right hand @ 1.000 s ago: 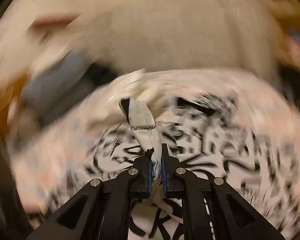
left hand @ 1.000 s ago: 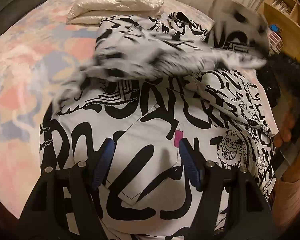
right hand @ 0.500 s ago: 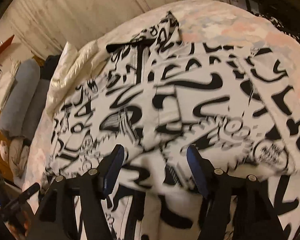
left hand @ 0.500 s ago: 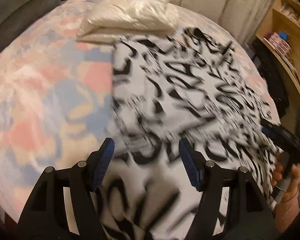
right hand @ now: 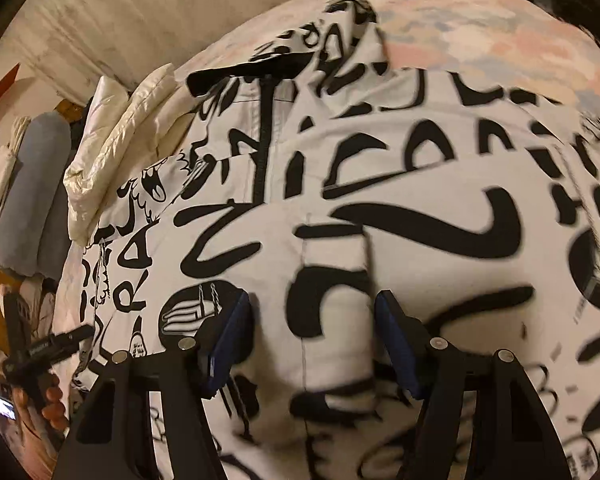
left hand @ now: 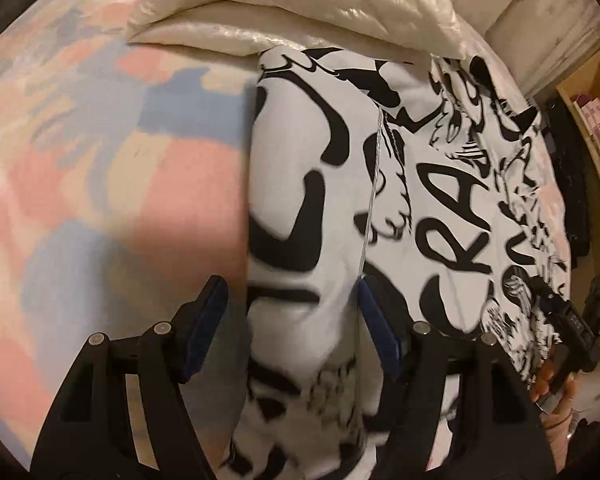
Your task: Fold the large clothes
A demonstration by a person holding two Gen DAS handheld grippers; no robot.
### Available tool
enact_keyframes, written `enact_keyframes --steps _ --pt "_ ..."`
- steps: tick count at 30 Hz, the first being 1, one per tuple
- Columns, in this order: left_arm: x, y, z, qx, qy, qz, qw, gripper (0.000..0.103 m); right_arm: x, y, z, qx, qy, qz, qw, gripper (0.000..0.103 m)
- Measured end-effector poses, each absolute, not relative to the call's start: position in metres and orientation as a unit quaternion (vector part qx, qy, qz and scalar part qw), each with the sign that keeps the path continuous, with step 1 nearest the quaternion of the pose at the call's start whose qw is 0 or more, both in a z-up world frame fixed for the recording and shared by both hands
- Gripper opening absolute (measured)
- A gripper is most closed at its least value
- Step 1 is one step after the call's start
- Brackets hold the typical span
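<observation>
A large white jacket with black graffiti print (left hand: 380,184) lies spread on the bed; in the right wrist view the jacket (right hand: 380,184) shows its dark zipper and collar at the far end. My left gripper (left hand: 292,320) is open, low over the jacket's left edge, with cloth below the gap. My right gripper (right hand: 314,336) hovers close over the jacket's middle, its jaws closing, a sleeve-like strip lying between them without being pinched. The right gripper (left hand: 568,332) also appears by the jacket's right edge, and the left gripper (right hand: 40,352) appears at the jacket's left side.
A pastel pink-and-blue blanket (left hand: 100,160) covers the bed. A shiny cream quilt (left hand: 300,0) lies folded at the head, touching the jacket's top. Grey bolsters (right hand: 32,192) sit beyond it. A wooden shelf (left hand: 596,120) stands off the right side.
The right gripper, shut on a strip of the jacket a second ago, let it go and opened, then sank toward the cloth. The left gripper slid over to the jacket's left edge.
</observation>
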State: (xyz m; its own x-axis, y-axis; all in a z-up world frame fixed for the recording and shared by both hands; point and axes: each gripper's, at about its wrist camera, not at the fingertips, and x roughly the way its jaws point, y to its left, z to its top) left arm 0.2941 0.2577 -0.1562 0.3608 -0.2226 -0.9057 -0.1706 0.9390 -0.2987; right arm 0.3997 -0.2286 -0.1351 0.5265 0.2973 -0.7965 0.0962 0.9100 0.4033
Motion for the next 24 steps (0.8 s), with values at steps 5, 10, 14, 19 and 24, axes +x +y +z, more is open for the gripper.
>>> enact_keyframes --steps 5,10,14,19,24 --pt "0.301 0.237 -0.148 -0.099 0.550 -0.012 0.829 0.026 0.410 -0.208 -0.137 0.173 0.468 0.077 0.863 0.031" --pt "0.291 0.243 -0.131 -0.098 0.512 -0.018 0.853 0.011 0.416 -0.179 -0.119 0.145 0.438 0.101 0.881 0.020" --pt "0.290 0.262 -0.128 -0.127 0.491 -0.020 0.861 0.006 0.411 -0.165 -0.104 0.151 0.407 0.125 0.892 0.019" --pt "0.291 0.282 -0.150 -0.134 0.492 -0.009 0.860 0.006 0.418 -0.150 -0.114 0.094 0.412 0.079 0.903 0.021" --pt "0.288 0.276 -0.155 -0.095 0.487 0.007 0.868 0.010 0.426 -0.152 -0.136 0.099 0.456 0.070 0.881 0.033"
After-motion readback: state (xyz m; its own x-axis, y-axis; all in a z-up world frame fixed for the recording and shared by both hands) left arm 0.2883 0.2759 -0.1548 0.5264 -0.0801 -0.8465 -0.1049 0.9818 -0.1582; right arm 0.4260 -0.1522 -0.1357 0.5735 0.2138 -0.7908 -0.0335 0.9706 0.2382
